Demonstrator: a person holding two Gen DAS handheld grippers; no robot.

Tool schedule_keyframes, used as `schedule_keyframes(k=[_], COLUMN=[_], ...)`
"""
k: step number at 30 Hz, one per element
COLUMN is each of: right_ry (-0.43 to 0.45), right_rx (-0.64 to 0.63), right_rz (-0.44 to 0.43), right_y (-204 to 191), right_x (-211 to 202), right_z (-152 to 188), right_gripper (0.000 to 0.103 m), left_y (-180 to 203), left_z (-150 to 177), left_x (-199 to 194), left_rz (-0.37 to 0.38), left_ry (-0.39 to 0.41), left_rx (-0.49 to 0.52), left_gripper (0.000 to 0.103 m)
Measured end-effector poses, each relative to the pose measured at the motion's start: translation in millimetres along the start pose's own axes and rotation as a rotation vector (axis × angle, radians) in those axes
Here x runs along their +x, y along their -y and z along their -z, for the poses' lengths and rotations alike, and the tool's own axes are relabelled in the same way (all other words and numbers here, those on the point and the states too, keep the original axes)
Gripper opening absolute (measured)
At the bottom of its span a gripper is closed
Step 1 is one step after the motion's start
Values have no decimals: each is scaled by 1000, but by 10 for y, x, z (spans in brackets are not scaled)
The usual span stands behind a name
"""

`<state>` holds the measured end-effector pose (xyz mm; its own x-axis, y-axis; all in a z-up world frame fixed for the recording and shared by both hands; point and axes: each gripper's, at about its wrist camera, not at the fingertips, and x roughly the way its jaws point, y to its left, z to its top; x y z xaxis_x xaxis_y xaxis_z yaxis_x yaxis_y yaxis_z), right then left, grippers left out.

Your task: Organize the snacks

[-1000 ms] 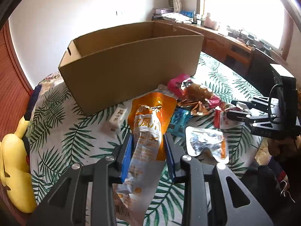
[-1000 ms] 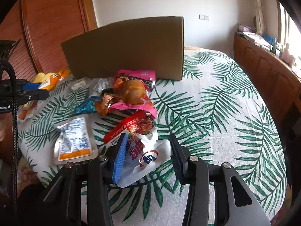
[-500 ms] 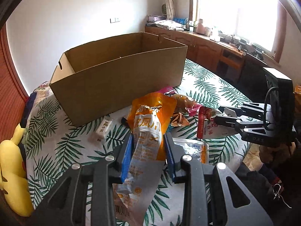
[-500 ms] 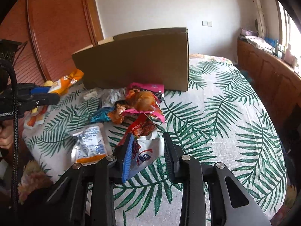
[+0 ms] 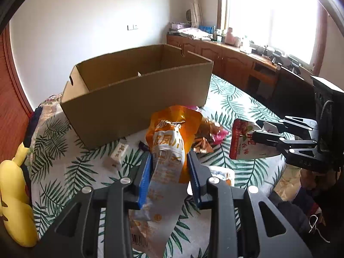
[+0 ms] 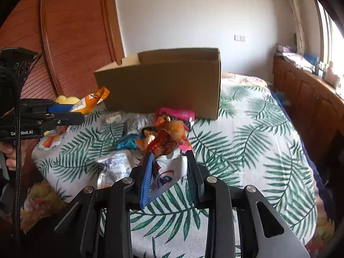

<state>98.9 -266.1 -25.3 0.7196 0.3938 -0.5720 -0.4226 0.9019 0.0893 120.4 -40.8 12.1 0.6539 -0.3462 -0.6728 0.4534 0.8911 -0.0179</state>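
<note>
Gripping an orange snack pouch [image 5: 172,142], the left gripper [image 5: 169,169] has its jaws closed on it above the bed [image 5: 71,172]. The right gripper [image 6: 169,169] clamps a red-white packet [image 6: 165,167]; the cardboard box [image 5: 137,99] stands at 12 o'clock, other snacks [image 6: 169,126] before it.

A home bedroom; a bed [image 6: 258,133] under a palm-leaf sheet; wooden cabinets [image 5: 232,62] below a bright window [image 5: 271,15]; a yellow plush toy [image 5: 13,193].

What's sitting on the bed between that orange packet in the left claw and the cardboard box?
In the left wrist view, only bare leaf-print cloth separates orange packet from cardboard box.
</note>
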Motion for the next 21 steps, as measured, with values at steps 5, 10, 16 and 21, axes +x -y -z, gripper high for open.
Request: schedule_keyframes(k=[5,10,16,21], right_ry=[38,88,144,170], right_rx=[-39,-78,-121,-149], right_rz=[15,17,8,2], right_y=[-27,-45,-26,-4], right_x=[-129,-228,-233,-147], right_z=[-181,-465,-867,-1143], right_gripper=[28,28,28,28], left_y=[-20,-92,-211,-355], left_z=[-164,-401,-693,-965], left_x=[-66,-113,-91,-33], left_rz=[0,-5,-15,-33], left_ry=[44,96,135,146], left_rx=[-13,-33,-46,-45], left_gripper=[30,30,30,31])
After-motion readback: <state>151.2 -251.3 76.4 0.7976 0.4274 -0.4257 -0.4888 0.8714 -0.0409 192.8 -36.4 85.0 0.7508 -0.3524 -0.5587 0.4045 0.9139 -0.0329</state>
